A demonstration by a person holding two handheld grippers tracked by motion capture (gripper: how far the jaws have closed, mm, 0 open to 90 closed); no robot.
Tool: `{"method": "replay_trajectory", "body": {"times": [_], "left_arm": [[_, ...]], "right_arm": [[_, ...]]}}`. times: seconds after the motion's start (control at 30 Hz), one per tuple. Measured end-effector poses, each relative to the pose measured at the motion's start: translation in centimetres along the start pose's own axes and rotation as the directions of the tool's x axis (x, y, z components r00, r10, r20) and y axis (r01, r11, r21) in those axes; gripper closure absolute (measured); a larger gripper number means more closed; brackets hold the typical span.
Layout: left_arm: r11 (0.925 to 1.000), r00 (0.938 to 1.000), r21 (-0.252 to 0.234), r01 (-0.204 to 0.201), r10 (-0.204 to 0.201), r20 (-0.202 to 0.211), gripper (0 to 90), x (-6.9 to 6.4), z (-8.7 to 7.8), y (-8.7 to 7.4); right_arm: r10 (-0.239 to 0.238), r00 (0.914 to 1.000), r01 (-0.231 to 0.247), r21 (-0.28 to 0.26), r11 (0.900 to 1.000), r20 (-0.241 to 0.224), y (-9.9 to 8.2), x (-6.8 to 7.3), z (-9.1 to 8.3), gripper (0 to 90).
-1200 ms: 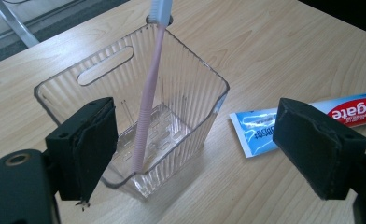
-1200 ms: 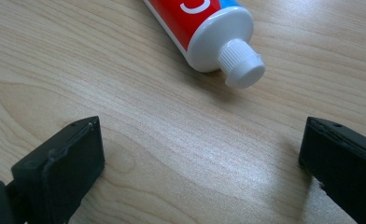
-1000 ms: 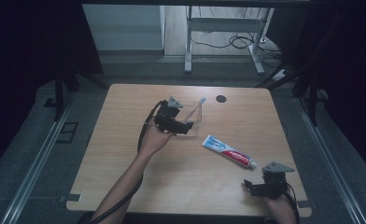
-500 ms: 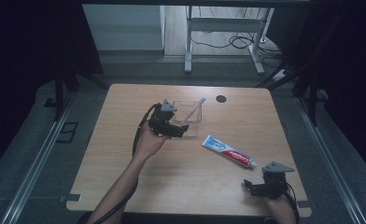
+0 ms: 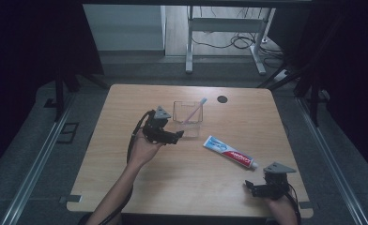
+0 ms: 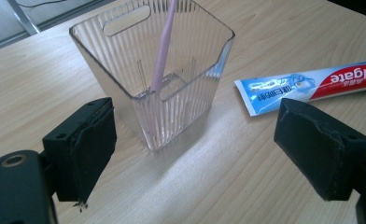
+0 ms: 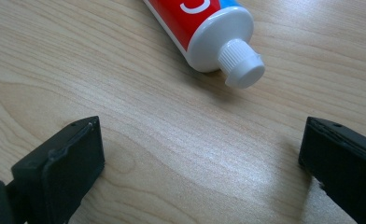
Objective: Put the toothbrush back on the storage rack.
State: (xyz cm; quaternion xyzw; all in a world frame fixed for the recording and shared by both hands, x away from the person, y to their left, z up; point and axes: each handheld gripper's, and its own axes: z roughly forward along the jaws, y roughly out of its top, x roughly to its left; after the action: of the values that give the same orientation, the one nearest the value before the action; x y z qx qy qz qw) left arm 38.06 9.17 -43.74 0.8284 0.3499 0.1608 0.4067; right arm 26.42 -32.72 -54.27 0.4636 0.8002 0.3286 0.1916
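I'm seeing the left gripper [image 5: 178, 136] hovering at the near-left side of the clear ribbed plastic cup [image 5: 187, 118], jaws standing wide apart with nothing between them. In the left gripper view the left gripper [image 6: 209, 149] is looking straight at the cup [image 6: 172, 93]; its near corner is sitting between the two pads but neither pad is touching it. The cup is standing upright on the light wooden table [image 5: 126, 178], toward the far middle. A pink toothbrush [image 5: 195, 111] is leaning inside it, head sticking out over the far-right rim; in the left gripper view its handle [image 6: 162, 51] is resting on the cup floor.

The red, white and blue toothpaste tube [image 5: 230, 152] is lying flat just right of the cup, apart from it, cap end pointing toward the near-right corner. I'm holding the right gripper [image 5: 253, 188] low near that corner, jaws also wide, gripping nothing. The right gripper view is showing the right gripper [image 7: 202, 172] aimed at bare table with the tube's white screw cap [image 7: 241, 63] near, not touching the pads.
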Motion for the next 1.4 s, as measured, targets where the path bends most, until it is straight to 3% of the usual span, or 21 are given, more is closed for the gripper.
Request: {"method": "replay_trajectory", "body": {"times": [0.53,1.13,1.4], "left_arm": [[0.9998,0.9999,-0.015,0.009,-0.009,-0.012,13.0,-0.2,-1.7,-2.7],[0.9997,0.9998,-0.012,0.019,-0.019,-0.008,12.8,-0.6,-2.2,-5.4],[0.9994,0.9993,-0.009,0.034,-0.034,-0.012,12.7,-0.8,-2.5,-7.3]], "right_arm": [[-0.001,1.0,0.001,0.0,1.0,0.0,0.0,0.0,0.0,0.0],[-0.001,1.0,0.001,0.0,1.0,0.001,0.0,0.0,0.0,0.0],[-0.002,1.0,0.002,0.0,1.0,0.0,0.0,0.0,0.0,0.0]]}}
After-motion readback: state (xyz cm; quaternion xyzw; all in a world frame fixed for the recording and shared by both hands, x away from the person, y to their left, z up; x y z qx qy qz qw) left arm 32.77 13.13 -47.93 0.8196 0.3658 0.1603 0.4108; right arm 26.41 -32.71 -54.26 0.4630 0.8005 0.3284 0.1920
